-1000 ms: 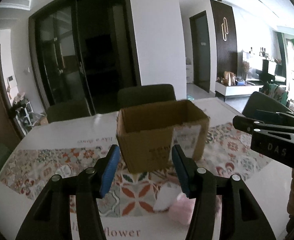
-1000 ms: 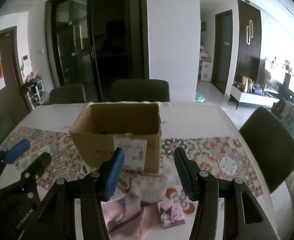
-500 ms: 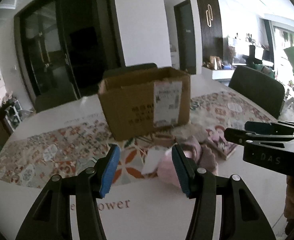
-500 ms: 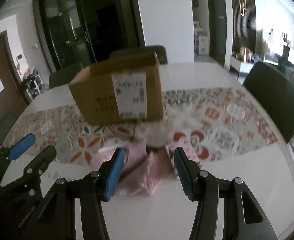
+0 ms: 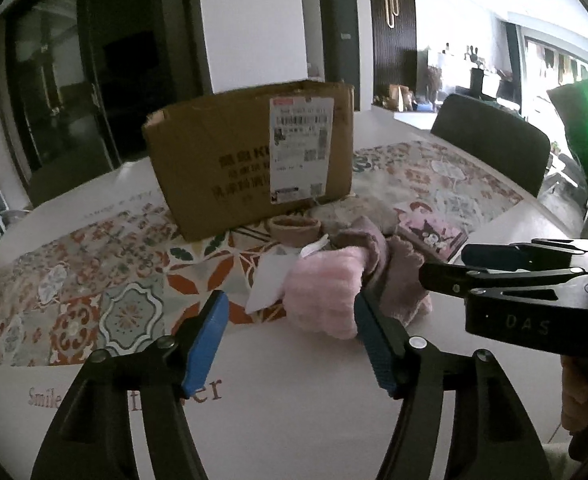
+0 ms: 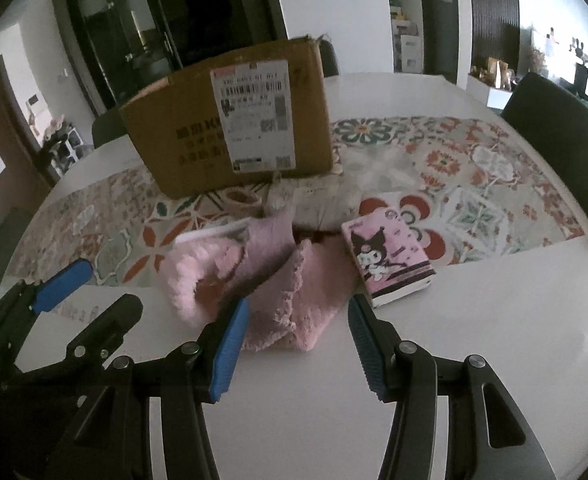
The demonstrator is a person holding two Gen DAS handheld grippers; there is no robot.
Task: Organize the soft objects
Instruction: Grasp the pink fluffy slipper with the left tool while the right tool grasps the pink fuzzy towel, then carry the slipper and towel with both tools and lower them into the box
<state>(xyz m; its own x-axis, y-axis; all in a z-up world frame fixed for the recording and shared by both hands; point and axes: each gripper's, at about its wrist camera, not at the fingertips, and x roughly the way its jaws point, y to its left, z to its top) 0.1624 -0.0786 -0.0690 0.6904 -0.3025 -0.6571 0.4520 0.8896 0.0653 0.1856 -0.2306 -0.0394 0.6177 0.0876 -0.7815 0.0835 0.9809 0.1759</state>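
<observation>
I reach with both open, empty tongs, left just widened and right, for the pink socks before the box; next I must pinch one.

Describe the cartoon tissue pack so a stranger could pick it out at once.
Start at the cardboard box on the patterned runner. In front of it lies a heap of pink fluffy socks; the tissue pack lies flat just right of them. It alone is a flat rectangle, printed with a black-and-white cartoon figure.
</observation>
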